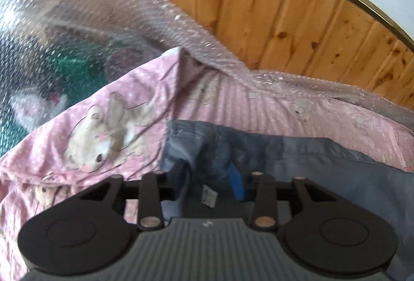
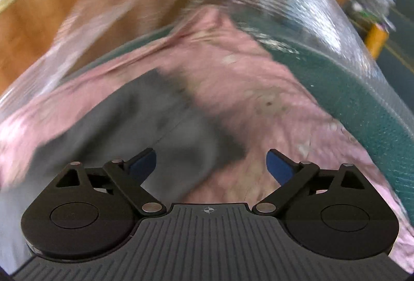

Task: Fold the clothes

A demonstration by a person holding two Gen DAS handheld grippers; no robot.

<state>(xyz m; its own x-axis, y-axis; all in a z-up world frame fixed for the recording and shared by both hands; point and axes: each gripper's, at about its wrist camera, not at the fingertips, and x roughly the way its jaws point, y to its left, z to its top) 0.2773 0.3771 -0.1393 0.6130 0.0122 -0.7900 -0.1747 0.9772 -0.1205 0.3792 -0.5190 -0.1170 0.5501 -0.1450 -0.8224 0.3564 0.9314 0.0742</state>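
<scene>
A blue-grey garment [image 1: 323, 164], denim-like with a small white label [image 1: 209, 198] at its crumpled end, lies on a pink sheet [image 1: 108, 110] printed with pale animal figures. The left gripper [image 1: 211, 182] sits right at that crumpled end, its jaws fairly narrow with a bunched fold of the cloth and the label between them; one blue pad [image 1: 236, 184] shows against the fabric, the other finger is dark and half buried in it. Whether the pads actually press on the cloth cannot be told.

The right wrist view is heavily blurred. There the garment [image 2: 145, 123] shows only as a grey patch on the pink sheet [image 2: 248, 79], and the right gripper [image 2: 211, 164] hangs above it with its jaws spread wide, both blue pads [image 2: 279, 167] clear and nothing between them.

Only the left view gives sharp detail: bubble wrap [image 1: 85, 12] draped behind the sheet, and wooden panelling [image 1: 271, 12] beyond. Only the right view shows a green surface [image 2: 357, 100] edging the sheet on its right side.
</scene>
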